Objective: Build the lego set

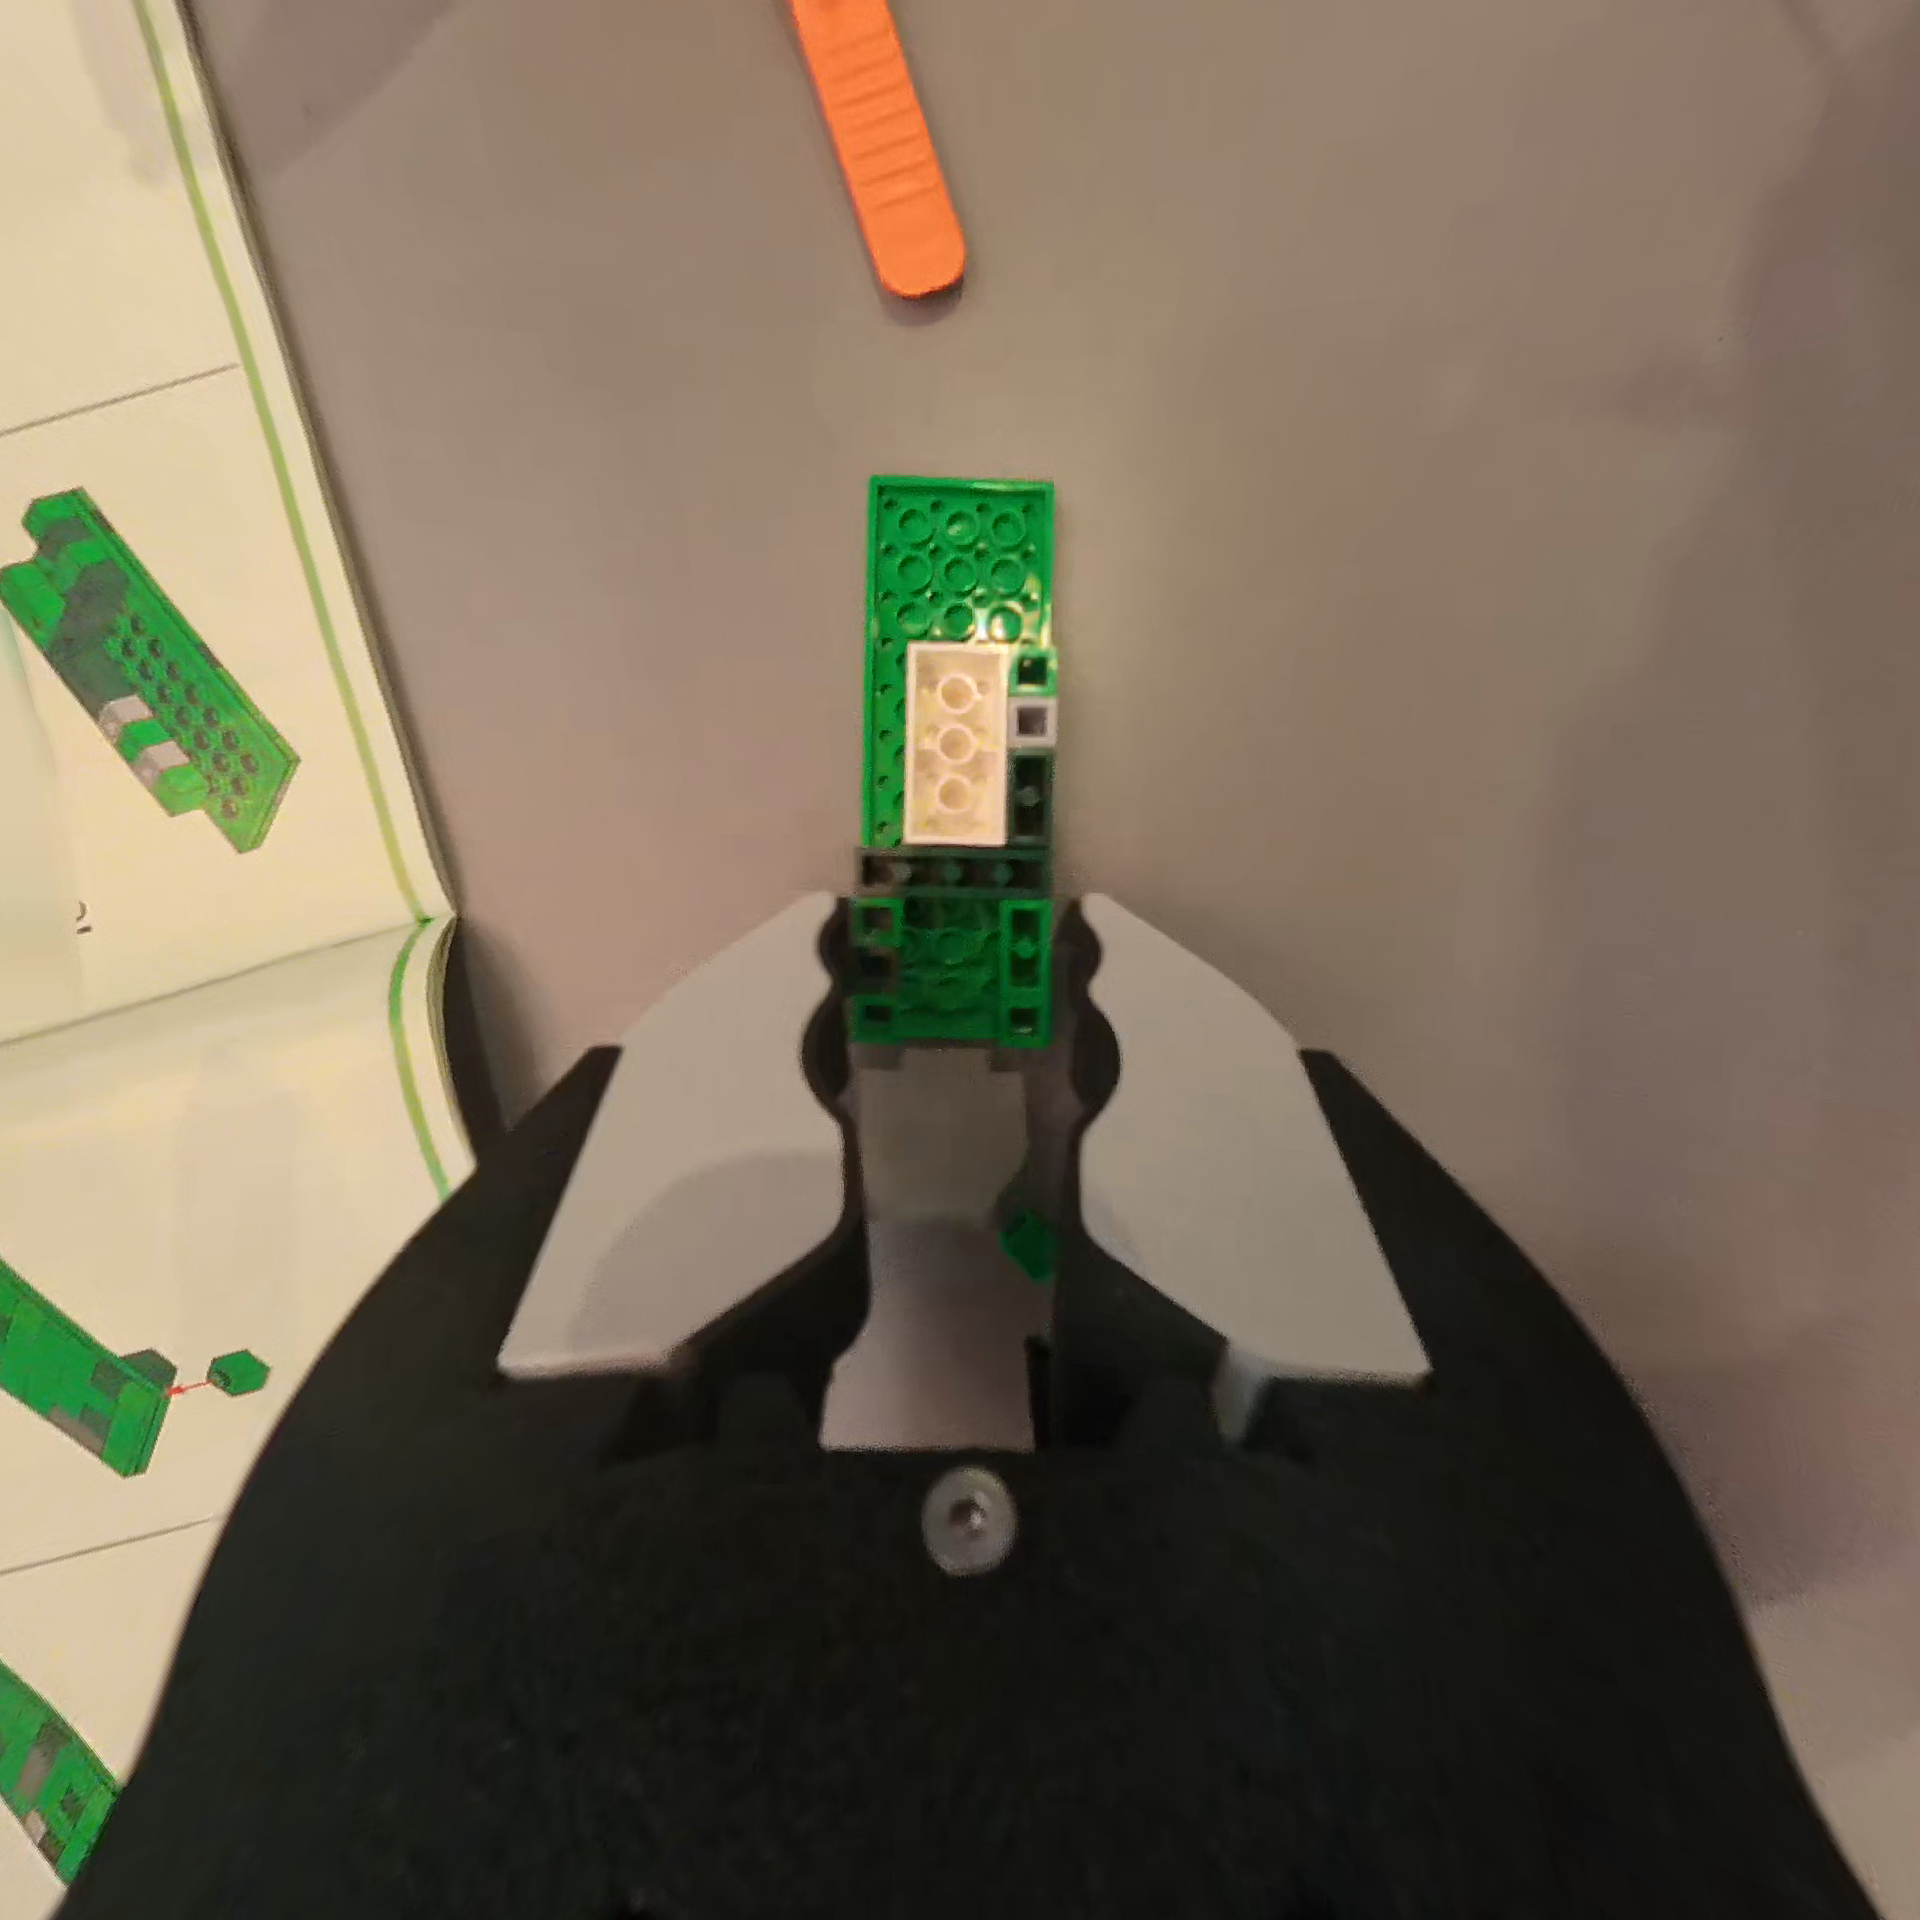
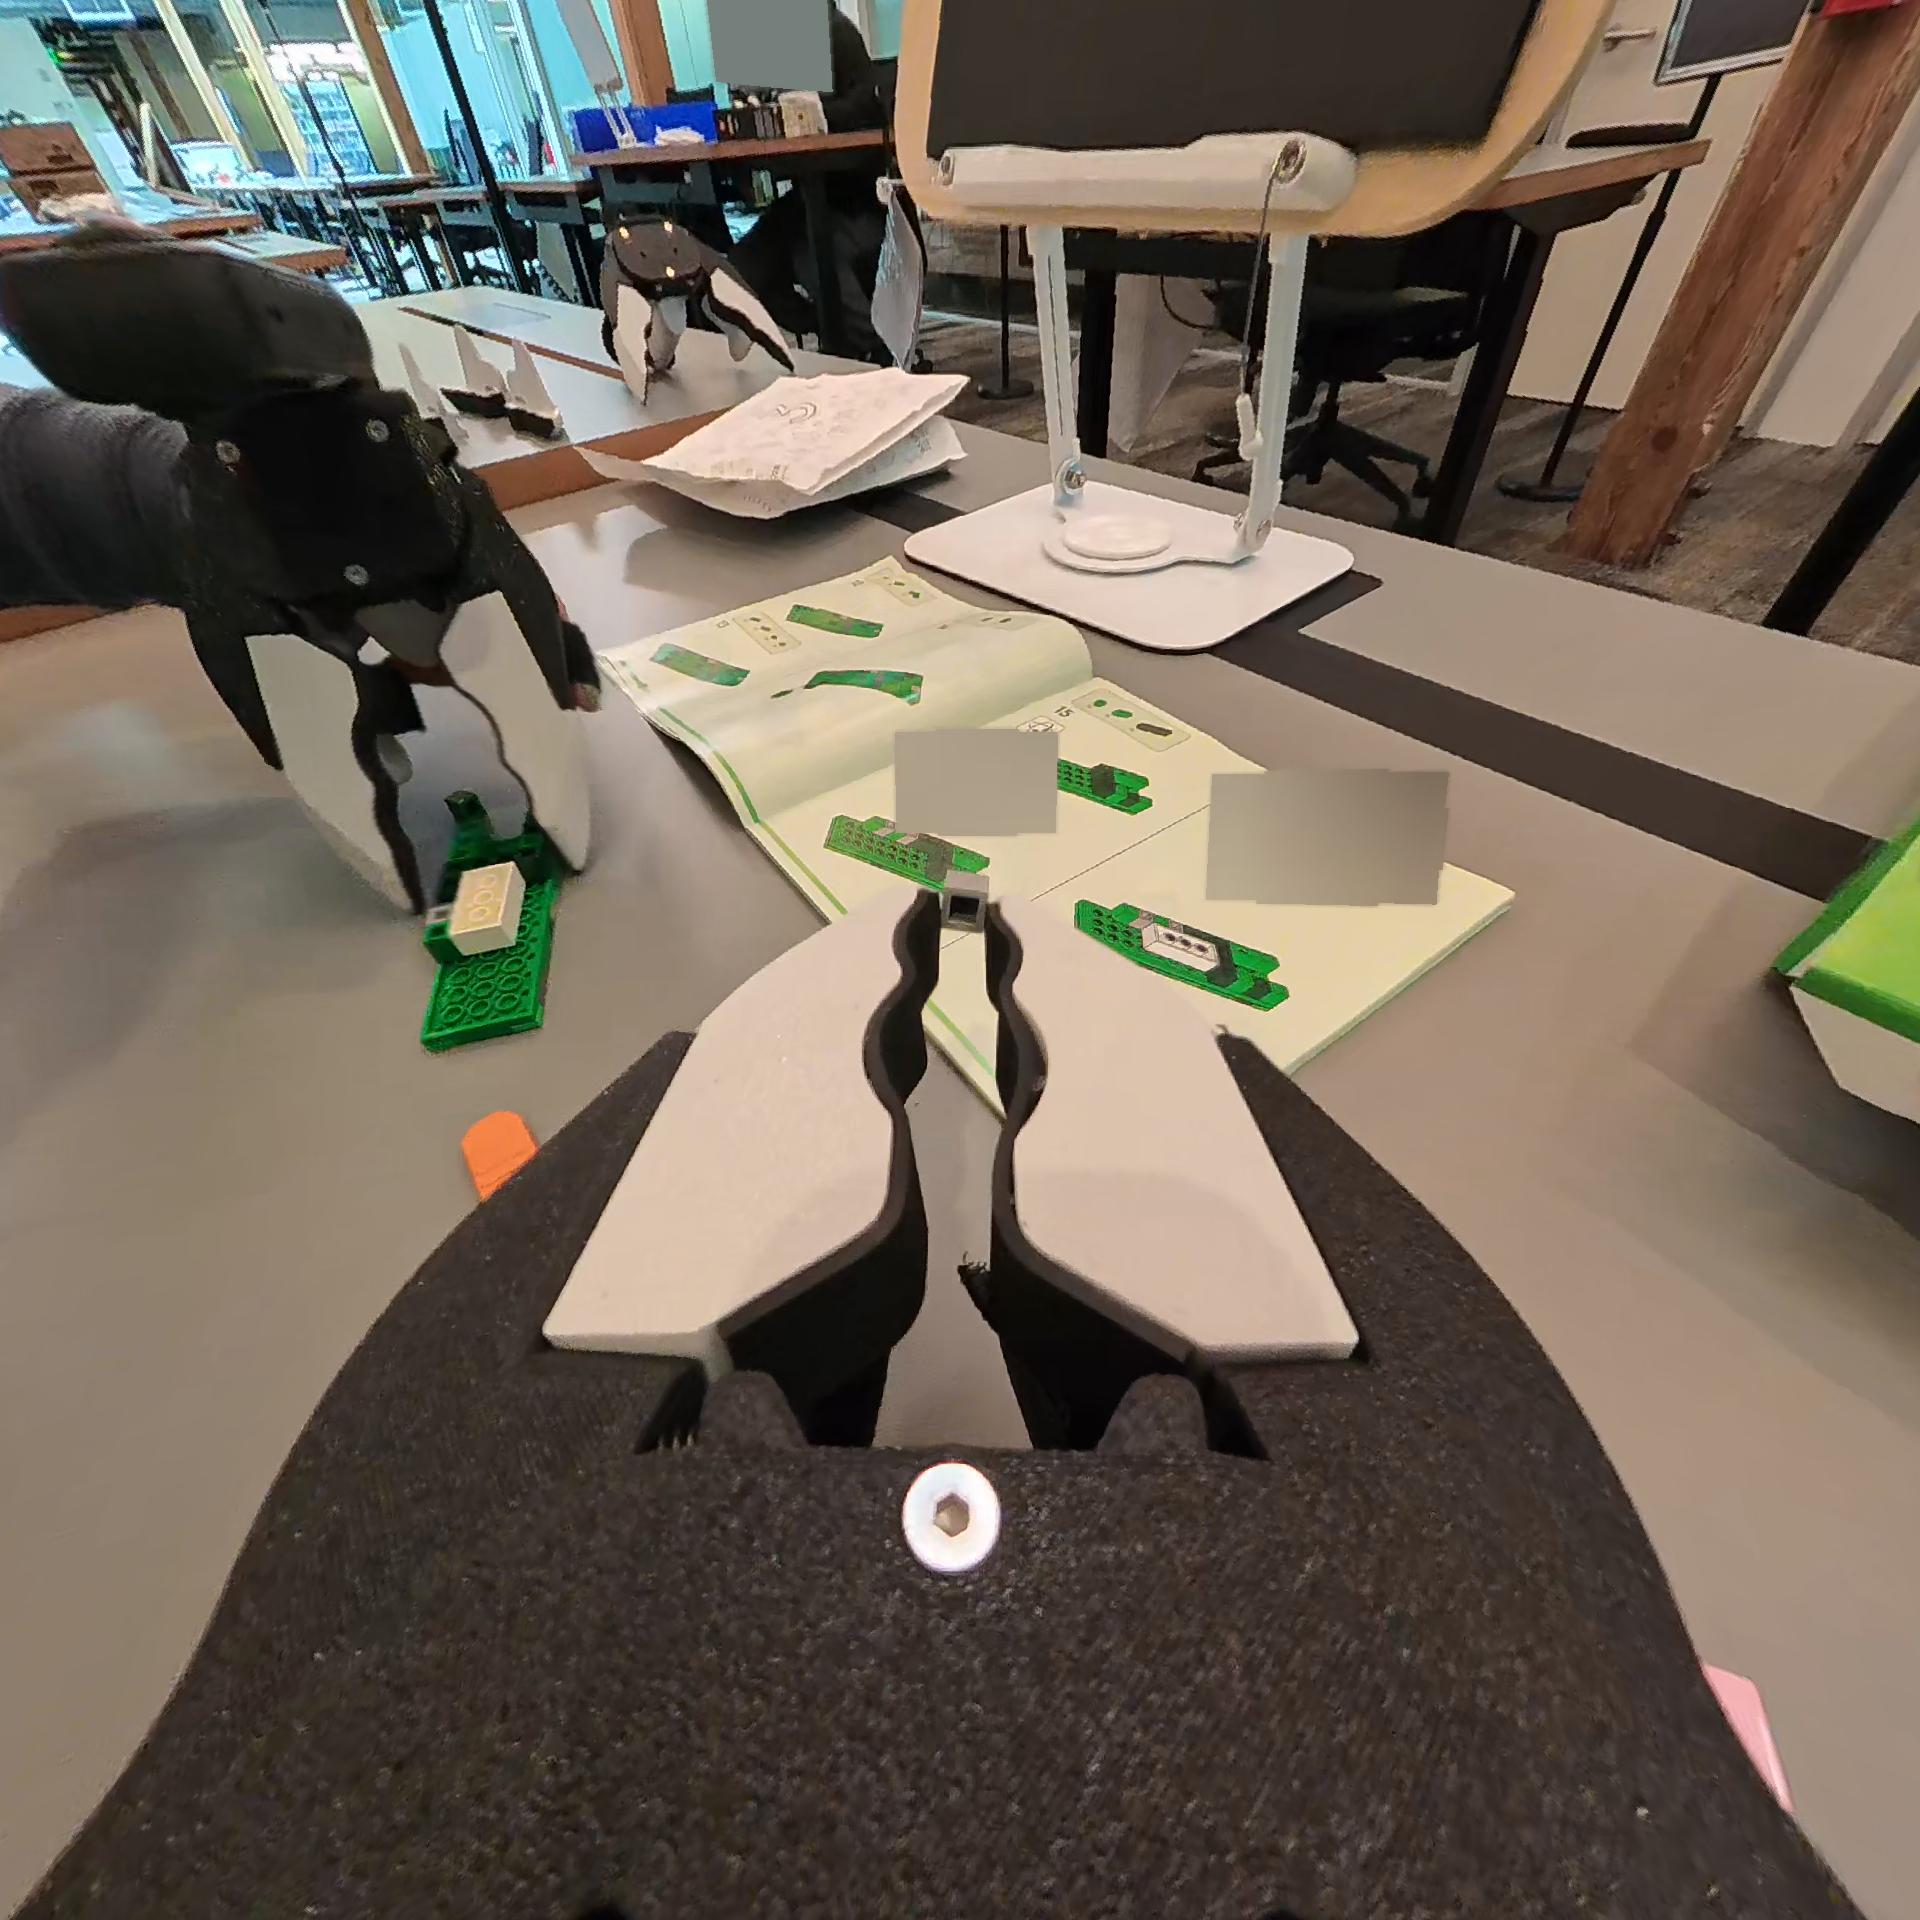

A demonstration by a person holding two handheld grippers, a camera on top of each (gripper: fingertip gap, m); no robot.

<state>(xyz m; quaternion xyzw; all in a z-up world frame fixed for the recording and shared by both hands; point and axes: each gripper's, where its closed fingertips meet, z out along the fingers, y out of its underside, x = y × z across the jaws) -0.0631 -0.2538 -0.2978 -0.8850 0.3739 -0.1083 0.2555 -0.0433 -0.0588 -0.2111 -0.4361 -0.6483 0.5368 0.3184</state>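
A green plate build [image 1: 956, 582] lies on the grey table with its underside up. A white brick [image 1: 956, 743] and a small grey piece [image 1: 1034, 720] sit on it. My left gripper [image 1: 951, 914] is shut on the near end of the build, with its fingers pressed against both sides. The right wrist view shows that gripper [image 2: 488, 842] tilted down over the build [image 2: 488, 987] at the left. My right gripper [image 2: 961, 914] is shut on a small grey brick [image 2: 964, 899] at its fingertips, held above the open instruction booklet [image 2: 914, 665].
An orange brick separator [image 1: 883, 156] lies beyond the build, and it also shows in the right wrist view [image 2: 497, 1148]. The booklet [image 1: 156, 727] lies left of the left gripper. A white tablet stand [image 2: 1132, 571], a crumpled paper bag [image 2: 800, 436] and a green-and-white box [image 2: 1860, 997] sit farther out. Spacing between my two grippers at the tips: around 20 centimetres.
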